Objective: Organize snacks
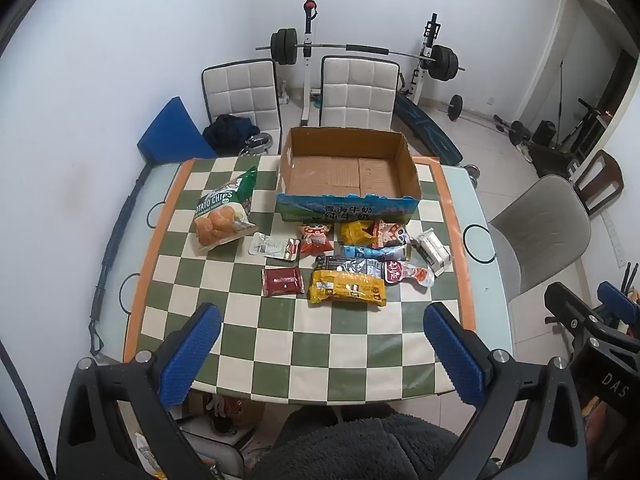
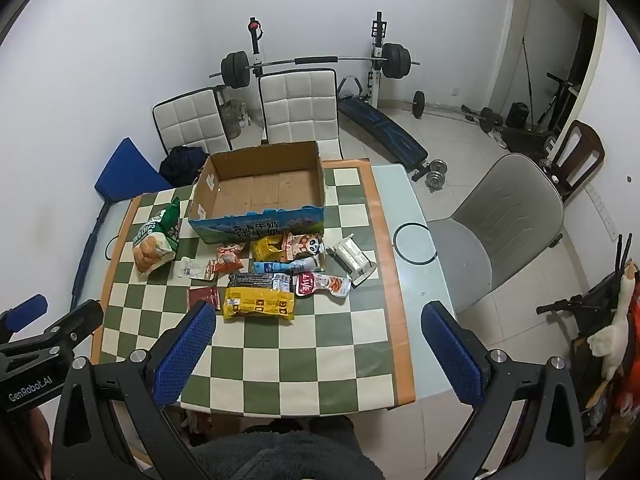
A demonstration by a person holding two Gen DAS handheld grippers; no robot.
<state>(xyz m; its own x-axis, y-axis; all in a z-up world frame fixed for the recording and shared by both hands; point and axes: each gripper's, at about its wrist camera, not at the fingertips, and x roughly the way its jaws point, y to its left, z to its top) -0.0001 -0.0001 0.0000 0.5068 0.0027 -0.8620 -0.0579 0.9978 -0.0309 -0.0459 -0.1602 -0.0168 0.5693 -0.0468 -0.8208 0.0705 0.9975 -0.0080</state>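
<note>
An empty open cardboard box (image 1: 346, 172) (image 2: 260, 188) stands at the far side of the checkered table (image 1: 320, 340). Several snack packets lie in front of it: a potato chips bag (image 1: 224, 212) (image 2: 154, 240) at the left, a yellow packet (image 1: 347, 288) (image 2: 258, 302), a dark red packet (image 1: 282, 281) (image 2: 203, 296), a white packet (image 1: 434, 250) (image 2: 354, 260) at the right. My left gripper (image 1: 322, 354) is open and empty, held above the table's near edge. My right gripper (image 2: 318, 354) is open and empty, likewise near the front edge.
Two white padded chairs (image 1: 356, 92) stand behind the table, a grey chair (image 1: 536, 240) (image 2: 496, 232) at the right. A barbell rack (image 1: 360, 50) and weights stand by the back wall. A blue cushion (image 1: 172, 132) is at the far left corner.
</note>
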